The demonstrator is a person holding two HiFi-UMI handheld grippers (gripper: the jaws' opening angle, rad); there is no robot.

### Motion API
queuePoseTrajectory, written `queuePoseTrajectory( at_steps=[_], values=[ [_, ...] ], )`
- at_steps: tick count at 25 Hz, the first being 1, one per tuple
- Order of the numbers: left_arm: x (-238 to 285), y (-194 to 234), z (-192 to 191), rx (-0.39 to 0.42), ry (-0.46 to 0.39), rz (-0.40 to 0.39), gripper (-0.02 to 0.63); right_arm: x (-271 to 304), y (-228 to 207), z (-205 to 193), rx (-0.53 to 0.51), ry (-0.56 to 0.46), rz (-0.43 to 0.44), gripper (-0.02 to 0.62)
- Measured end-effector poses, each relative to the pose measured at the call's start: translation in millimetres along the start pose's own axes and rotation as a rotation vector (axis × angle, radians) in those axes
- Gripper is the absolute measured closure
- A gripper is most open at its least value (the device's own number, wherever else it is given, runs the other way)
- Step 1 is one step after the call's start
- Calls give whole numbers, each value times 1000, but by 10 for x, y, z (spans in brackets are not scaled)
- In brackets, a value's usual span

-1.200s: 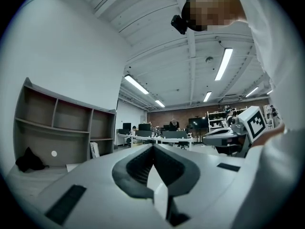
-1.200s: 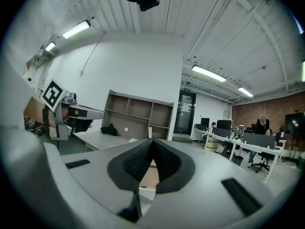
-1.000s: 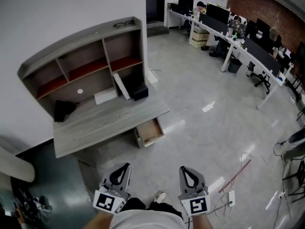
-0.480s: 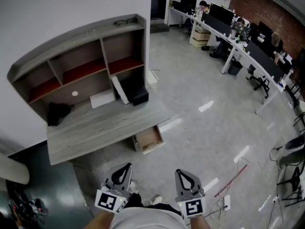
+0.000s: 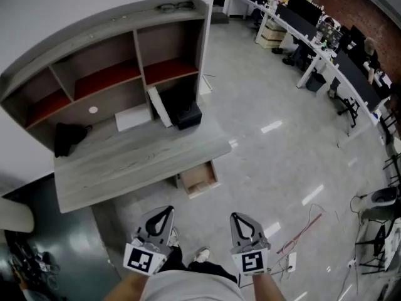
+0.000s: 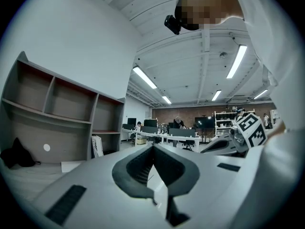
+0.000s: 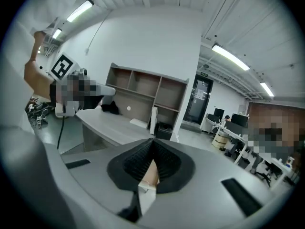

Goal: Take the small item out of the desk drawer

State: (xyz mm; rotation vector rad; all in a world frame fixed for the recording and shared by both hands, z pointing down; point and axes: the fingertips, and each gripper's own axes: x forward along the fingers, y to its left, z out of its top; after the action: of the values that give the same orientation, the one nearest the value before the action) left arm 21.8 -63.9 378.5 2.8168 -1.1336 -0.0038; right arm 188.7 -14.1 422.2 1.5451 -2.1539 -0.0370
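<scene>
The grey wood bench (image 5: 138,158) stands against a white wall. It carries a shelf unit (image 5: 109,49), a black bag (image 5: 66,138), a white sheet (image 5: 133,116) and a black box (image 5: 188,114). Under its right end the drawer (image 5: 199,177) is pulled out over the floor; the small item in it cannot be made out. Glossy grey floor (image 5: 269,149) lies open to the right as far as the office desks (image 5: 326,55). Cables (image 5: 304,231) trail near the right tool (image 5: 239,217). The left tool (image 5: 164,212) and the right tool hang well short of the bench's front edge, both closed on nothing.
</scene>
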Motion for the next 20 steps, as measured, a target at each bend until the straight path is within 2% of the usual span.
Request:
queuePoseTrajectory(
  at_steps=[8,18,20],
  values=[
    [143,251,-350,-17,49,44,591,617,48,-604,-111,99,79,572],
    [182,446,-1087,-62,155,78,591,1453,286,-1597,-275,253,227,567],
    [204,474,-1235,-73,171,82,591,1625,353,-1769,-301,274,252,510]
  ],
)
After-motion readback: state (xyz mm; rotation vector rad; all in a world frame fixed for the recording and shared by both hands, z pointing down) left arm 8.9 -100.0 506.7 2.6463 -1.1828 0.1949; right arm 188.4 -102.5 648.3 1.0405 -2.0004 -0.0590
